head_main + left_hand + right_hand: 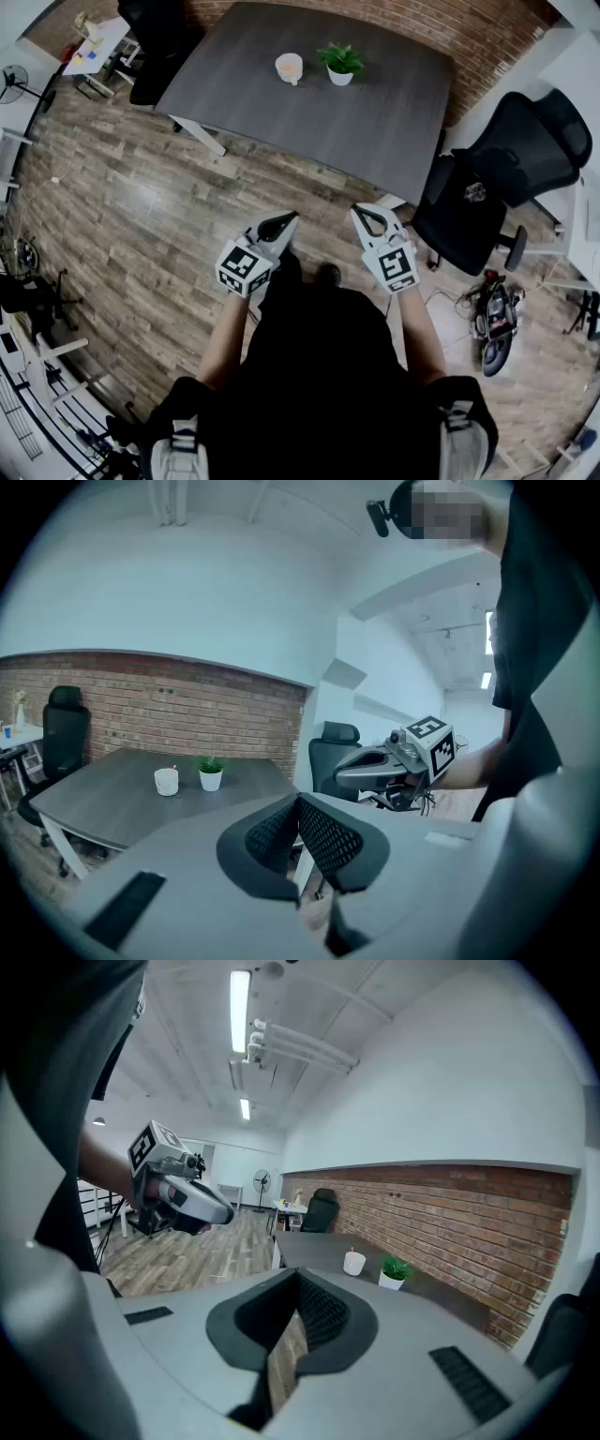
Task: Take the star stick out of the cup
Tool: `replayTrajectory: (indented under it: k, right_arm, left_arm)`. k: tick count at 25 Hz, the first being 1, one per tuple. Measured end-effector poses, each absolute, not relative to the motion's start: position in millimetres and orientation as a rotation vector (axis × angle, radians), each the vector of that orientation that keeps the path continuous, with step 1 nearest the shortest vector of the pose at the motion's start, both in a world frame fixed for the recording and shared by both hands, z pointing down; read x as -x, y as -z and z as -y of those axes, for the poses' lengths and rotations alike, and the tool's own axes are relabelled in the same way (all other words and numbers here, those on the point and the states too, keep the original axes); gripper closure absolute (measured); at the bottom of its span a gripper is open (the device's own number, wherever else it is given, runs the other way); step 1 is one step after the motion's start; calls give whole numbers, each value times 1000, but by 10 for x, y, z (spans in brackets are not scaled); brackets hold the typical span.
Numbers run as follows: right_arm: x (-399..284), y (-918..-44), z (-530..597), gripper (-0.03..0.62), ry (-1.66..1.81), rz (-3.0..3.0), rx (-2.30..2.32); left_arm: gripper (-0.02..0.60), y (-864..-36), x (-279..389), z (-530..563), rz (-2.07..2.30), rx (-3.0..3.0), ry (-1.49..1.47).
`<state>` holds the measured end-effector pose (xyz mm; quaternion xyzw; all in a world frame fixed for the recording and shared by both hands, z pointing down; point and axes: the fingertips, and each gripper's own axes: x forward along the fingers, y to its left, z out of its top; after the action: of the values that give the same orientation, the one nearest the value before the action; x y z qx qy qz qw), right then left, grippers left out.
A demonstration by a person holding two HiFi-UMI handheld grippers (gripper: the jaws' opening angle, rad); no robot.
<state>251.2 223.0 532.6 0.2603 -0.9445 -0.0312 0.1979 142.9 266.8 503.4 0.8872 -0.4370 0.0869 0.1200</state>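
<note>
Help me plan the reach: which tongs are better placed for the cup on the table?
Left, slightly. The cup lies almost straight ahead of the left tongs; the right tongs face nearer the plant. Both shut, empty.

Open wood floor up to the table, bare tabletop around the cup but for the potted plant beside it, office chair off the right corner.

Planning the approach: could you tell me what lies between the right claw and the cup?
Head view: only wood floor and bare tabletop lie between right claw and cup.
</note>
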Motion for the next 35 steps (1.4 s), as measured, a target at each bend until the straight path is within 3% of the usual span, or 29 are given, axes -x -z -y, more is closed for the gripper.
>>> replayTrajectory:
  k: [35]
  right_arm:
    - [-1781,-5420,-1728,594,44,2571,-818]
  left_arm:
    - [580,-5128,-575,-2122,1197,-2587,-235]
